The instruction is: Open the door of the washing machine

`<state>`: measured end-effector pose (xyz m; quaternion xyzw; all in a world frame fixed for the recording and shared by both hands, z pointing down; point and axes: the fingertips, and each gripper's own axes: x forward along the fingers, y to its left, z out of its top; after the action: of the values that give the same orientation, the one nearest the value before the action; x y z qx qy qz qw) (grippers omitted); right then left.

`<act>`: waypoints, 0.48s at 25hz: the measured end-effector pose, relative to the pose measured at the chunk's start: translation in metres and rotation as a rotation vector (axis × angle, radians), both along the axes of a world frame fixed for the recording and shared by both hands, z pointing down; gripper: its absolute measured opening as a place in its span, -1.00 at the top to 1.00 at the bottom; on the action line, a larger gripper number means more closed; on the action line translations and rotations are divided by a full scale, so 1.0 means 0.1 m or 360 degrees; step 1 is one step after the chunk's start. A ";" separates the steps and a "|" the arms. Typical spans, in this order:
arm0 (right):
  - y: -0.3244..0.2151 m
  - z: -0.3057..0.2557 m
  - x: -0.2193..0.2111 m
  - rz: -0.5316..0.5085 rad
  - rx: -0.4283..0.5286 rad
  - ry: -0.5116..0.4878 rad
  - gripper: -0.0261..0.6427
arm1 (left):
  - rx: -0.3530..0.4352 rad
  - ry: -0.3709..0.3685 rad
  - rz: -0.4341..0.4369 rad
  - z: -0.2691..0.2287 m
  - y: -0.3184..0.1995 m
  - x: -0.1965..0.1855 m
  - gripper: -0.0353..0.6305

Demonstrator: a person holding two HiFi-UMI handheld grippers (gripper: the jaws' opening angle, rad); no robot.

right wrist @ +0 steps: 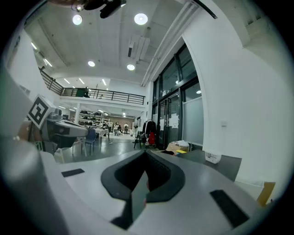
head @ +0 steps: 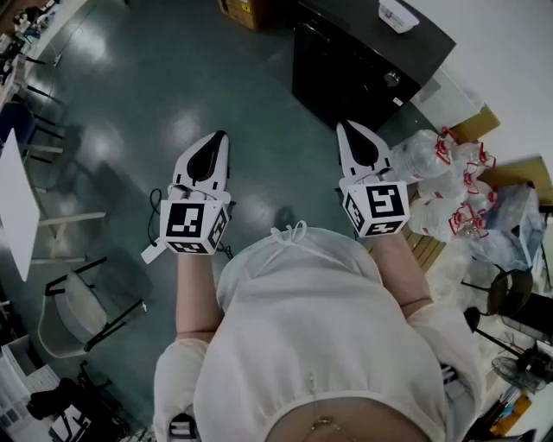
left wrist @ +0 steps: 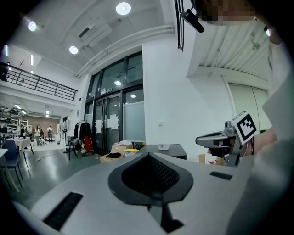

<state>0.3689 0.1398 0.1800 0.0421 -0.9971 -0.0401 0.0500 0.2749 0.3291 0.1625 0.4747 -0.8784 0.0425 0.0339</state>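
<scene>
A dark boxy machine (head: 359,60), which seems to be the washing machine, stands ahead and to the right on the grey floor; a small white item (head: 397,15) lies on its top. Its door is not visible from above. My left gripper (head: 219,138) and right gripper (head: 345,128) are held level in front of the person's body, both shut with nothing between the jaws. Both are short of the machine and touch nothing. The left gripper view looks over its own shut jaws (left wrist: 148,155) at the machine's dark top (left wrist: 165,148). The right gripper view does likewise (right wrist: 146,153).
Several plastic bottles with red wraps (head: 449,177) lie beside a cardboard piece at the right. Chairs (head: 73,315) and a white table (head: 15,207) stand at the left. A cardboard box (head: 240,10) sits at the far top. A fan (head: 518,369) is at the lower right.
</scene>
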 end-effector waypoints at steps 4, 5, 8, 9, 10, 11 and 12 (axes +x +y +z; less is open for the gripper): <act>0.08 0.03 -0.07 -0.0003 -0.0022 0.0001 0.91 | 0.0027 0.0003 -0.0013 -0.01 0.09 -0.09 0.83; 0.10 0.04 -0.09 -0.0003 -0.0026 0.0002 0.91 | 0.0034 0.0004 -0.0017 0.00 0.12 -0.11 0.83; 0.20 0.08 -0.15 -0.0009 -0.0035 0.0004 0.91 | 0.0048 0.0013 -0.0027 0.02 0.23 -0.17 0.83; 0.24 0.08 -0.18 -0.0014 -0.0038 0.0007 0.91 | 0.0051 0.0017 -0.0031 0.03 0.28 -0.20 0.83; 0.29 0.09 -0.21 -0.0019 -0.0040 0.0012 0.91 | 0.0053 0.0021 -0.0036 0.04 0.33 -0.22 0.83; 0.33 0.11 -0.23 -0.0023 -0.0045 0.0018 0.91 | 0.0056 0.0026 -0.0042 0.05 0.38 -0.25 0.83; 0.37 0.12 -0.27 -0.0021 -0.0054 0.0021 0.91 | 0.0059 0.0033 -0.0048 0.06 0.43 -0.28 0.83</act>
<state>0.3423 0.1769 0.1919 0.0344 -0.9975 -0.0237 0.0570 0.2470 0.3722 0.1683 0.4623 -0.8858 0.0210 0.0348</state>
